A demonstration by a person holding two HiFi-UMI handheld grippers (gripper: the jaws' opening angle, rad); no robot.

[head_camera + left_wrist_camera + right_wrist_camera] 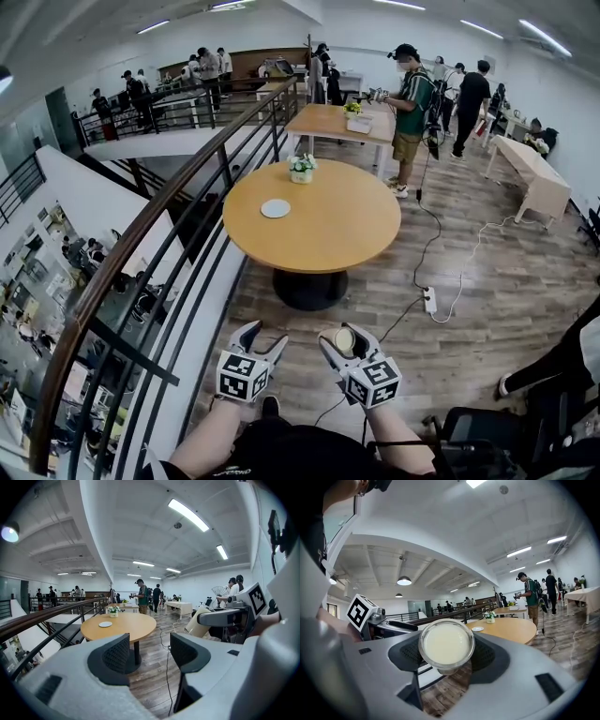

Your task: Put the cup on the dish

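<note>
A cream-coloured cup (446, 645) with a clear rim sits between the pads of my right gripper (446, 654), which is shut on it. From the head view the cup (345, 340) shows in that gripper (343, 343), low over the wooden floor and well short of the table. My left gripper (259, 341) is open with nothing between its pads (116, 655). The small white dish (276, 208) lies on the left part of the round wooden table (328, 230); the same dish (105, 624) shows far off in the left gripper view.
A small flower pot (301, 170) stands at the table's far edge. A dark railing (159, 234) runs along the left over a drop to a lower floor. A white cable and power strip (429, 300) lie on the floor to the right. Several people stand by farther tables (333, 122).
</note>
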